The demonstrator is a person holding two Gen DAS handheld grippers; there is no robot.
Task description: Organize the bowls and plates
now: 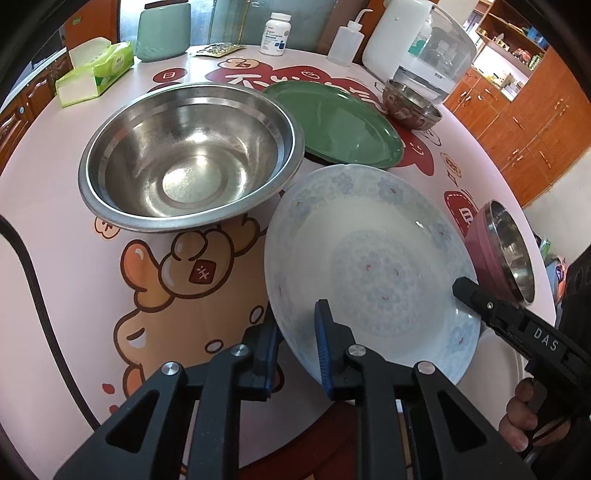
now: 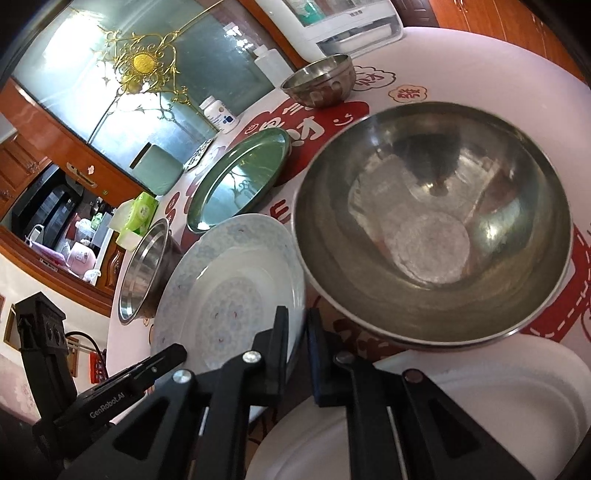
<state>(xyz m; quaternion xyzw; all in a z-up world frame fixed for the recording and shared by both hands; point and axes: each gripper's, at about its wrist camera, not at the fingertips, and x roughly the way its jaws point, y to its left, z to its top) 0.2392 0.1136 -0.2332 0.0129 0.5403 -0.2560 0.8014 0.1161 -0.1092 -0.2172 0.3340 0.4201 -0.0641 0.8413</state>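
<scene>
Judging from the spread-out dishes, little has been sorted. The floral plate (image 1: 373,258), at the table's near edge, is clenched by both tongs: left gripper (image 1: 295,343) on its near-left rim, right gripper (image 2: 297,347) on its right rim. The large steel bowl (image 1: 188,155), green plate (image 1: 340,122) and two small bowls (image 1: 412,103) (image 1: 502,251) lie unstacked.

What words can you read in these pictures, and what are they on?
"DAS": on the right gripper.
"GenRobot.AI": on the left gripper.
Red Chinese signs: on the tablecloth, too warped to read surely.
White pill bottle label: too small to read.
Green tissue pack: print too blurred.
</scene>
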